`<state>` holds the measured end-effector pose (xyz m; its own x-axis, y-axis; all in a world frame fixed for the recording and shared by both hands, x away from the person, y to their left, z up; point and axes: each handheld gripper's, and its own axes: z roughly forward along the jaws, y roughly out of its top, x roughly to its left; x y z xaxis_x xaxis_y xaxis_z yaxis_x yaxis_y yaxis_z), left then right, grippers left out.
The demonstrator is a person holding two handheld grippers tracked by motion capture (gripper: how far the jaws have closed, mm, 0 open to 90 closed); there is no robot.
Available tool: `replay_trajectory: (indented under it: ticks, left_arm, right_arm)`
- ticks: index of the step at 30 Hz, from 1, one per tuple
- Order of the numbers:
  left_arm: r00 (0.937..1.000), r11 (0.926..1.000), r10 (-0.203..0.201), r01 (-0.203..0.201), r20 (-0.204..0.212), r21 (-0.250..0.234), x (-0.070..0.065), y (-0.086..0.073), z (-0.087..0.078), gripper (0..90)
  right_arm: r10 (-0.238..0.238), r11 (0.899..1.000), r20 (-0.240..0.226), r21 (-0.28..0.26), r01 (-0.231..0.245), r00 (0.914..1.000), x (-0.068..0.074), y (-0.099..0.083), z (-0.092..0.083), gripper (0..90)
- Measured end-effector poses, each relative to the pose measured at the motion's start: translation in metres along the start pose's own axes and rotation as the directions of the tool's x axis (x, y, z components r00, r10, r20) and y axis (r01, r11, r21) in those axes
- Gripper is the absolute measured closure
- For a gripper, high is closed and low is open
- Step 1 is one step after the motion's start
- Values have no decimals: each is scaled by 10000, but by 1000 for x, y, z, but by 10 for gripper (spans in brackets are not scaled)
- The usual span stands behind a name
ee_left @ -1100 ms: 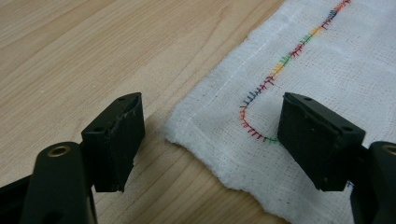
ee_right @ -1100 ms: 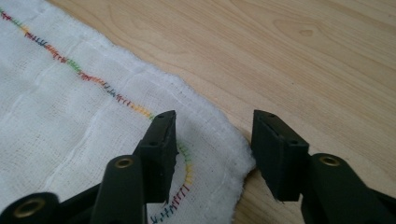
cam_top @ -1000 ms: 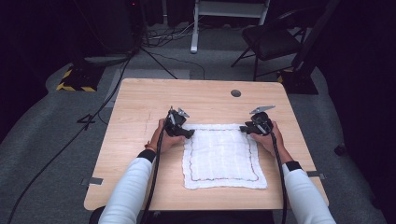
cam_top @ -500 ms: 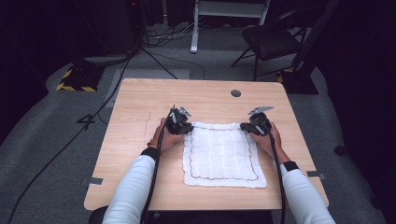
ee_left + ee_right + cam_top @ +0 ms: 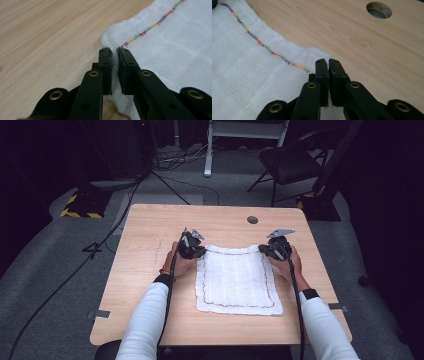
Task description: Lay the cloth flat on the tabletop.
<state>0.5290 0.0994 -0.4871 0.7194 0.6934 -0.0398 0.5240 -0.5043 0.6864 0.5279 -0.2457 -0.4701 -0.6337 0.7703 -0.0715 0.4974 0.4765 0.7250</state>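
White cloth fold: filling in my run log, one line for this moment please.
left claw: just closed on white cloth far-left corner | right claw: just closed on far-right corner | cloth flat on table

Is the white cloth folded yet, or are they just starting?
Just starting. The white cloth lies flat and unfolded on the table. The left gripper and right gripper have just closed, pinching its two far corners. Lifting and folding remain, probably.

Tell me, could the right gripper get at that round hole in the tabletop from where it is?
Probably yes. The right gripper is pinching the cloth's far corner, and bare table lies between it and the hole; it would have to let go first.
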Motion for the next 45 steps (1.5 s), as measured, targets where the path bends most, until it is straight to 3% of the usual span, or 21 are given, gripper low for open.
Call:
replay_trajectory:
  ticks: [6, 18, 23, 26, 30, 33, 36, 38, 40, 43, 45]
  left_arm:
    - [9997, 9999, 33, -35, -246, -112, 3, 7, -3, 817]
    - [9978, 9994, -41, 18, -663, -340, 9, 16, -8, 817]
    - [9972, 9995, -83, 59, -747, -320, 15, 15, -10, 818]
    - [9965, 9997, -177, 161, -814, -199, 18, 14, -6, 818]
    - [9969, 9998, -161, 153, -765, -107, 18, 12, -1, 818]
    - [9972, 9997, -249, 244, -703, -77, 21, 11, 2, 817]
    - [9971, 9995, -310, 307, -695, -49, 21, 10, 4, 816]
    - [9970, 9992, -387, 385, -676, -49, 22, 9, 4, 814]
    - [9966, 9990, -446, 447, -696, 3, 22, 8, 5, 812]
    - [9960, 9984, -559, 559, -694, -17, 21, 9, 6, 808]
    - [9957, 9982, -598, 596, -702, -61, 21, 9, 7, 807]
  right_arm:
    - [-153, 9999, 201, -53, 154, 9997, 2, 2, 2, 865]
    - [-16, 9985, 432, -548, 39, 9991, -2, 16, -3, 866]
    - [-152, 9989, 638, -427, 179, 9978, 3, 23, 6, 856]
    - [-168, 9993, 716, -310, 191, 9973, 5, 25, 14, 818]
    - [-137, 9998, 870, -148, 150, 9961, 10, 27, 20, 704]
    - [-199, 9996, 513, -189, 209, 9985, 18, 27, 19, 643]
    - [-556, 9980, -496, -322, 541, 9972, 40, 29, 15, 589]
    - [-957, 9948, -1387, -488, 897, 9857, 62, 28, 10, 561]
    - [-1541, 9875, -2019, -646, 1439, 9672, 89, 26, 6, 540]
    - [-2241, 9745, -3187, -846, 2079, 9210, 135, 23, 1, 485]
    - [-2696, 9630, -3662, -988, 2509, 8906, 158, 21, -2, 474]
